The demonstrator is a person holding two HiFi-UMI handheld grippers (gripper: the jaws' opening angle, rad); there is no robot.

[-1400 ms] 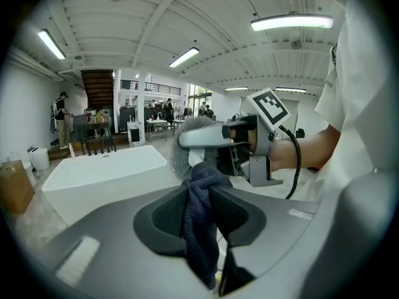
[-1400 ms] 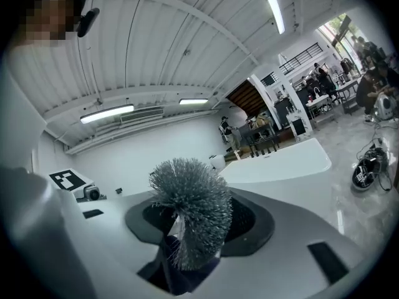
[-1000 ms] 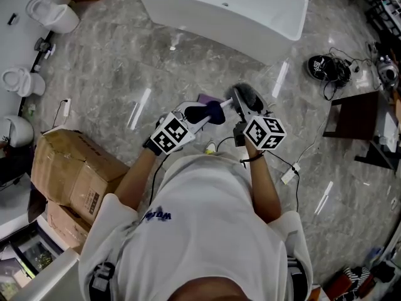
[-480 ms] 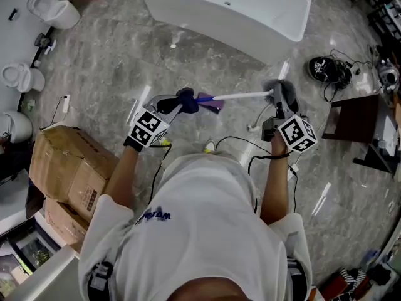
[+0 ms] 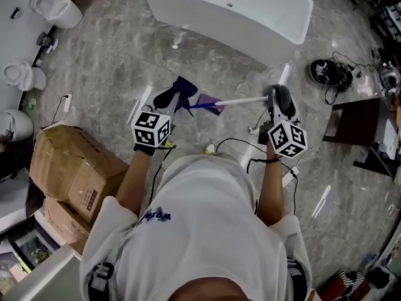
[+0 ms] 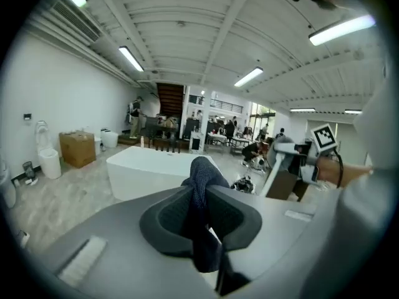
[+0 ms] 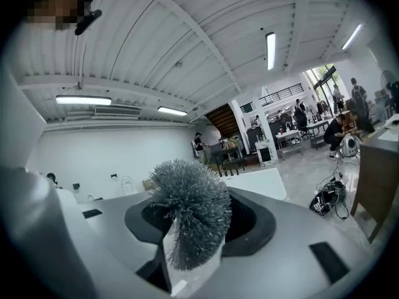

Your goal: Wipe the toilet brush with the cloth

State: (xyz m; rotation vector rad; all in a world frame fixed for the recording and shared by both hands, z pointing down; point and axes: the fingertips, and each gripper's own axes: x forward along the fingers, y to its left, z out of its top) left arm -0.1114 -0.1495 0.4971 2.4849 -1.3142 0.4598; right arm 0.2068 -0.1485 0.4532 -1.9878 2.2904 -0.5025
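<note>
Marble floor | left gripper pinches cloth, soft, limp | right gripper clamps brush at bristle neck; probably light, stiff; handle free.

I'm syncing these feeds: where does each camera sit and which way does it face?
Head view: on the head, facing steeply down at the floor; shirt, both arms, left gripper, right gripper show.
Left gripper view: rides that gripper, faces the bathtub; jaws shut on cloth, right arm at right.
Right gripper view: rides that gripper, faces along its jaws, shut on brush; shirt at left.
All three share the bathtub.
</note>
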